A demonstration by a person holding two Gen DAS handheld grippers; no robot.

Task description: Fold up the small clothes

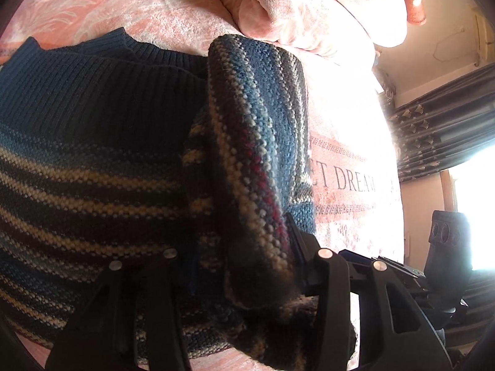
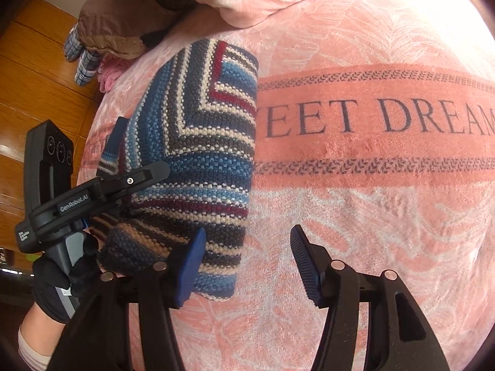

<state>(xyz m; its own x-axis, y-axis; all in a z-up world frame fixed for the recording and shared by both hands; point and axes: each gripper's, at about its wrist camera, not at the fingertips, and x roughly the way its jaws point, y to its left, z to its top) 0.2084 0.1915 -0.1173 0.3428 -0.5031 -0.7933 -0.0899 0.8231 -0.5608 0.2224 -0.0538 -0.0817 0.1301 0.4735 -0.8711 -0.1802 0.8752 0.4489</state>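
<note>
A striped knit sweater in blue, cream and dark red, with a navy ribbed collar, lies on the pink bedspread. My left gripper is shut on a folded-over sleeve part and holds it up above the sweater's body; the fabric hides one finger. In the right wrist view the sweater lies left of centre. There the left gripper pinches its left side, held by a black-gloved hand. My right gripper is open, its left pad over the sweater's near edge.
The bedspread carries a band with the words "SWEET DREAMS". A bunched pink blanket lies behind the sweater. A brown plush cushion rests at the bed's far corner, with plaid slippers on the wooden floor. Dark curtains hang at the right.
</note>
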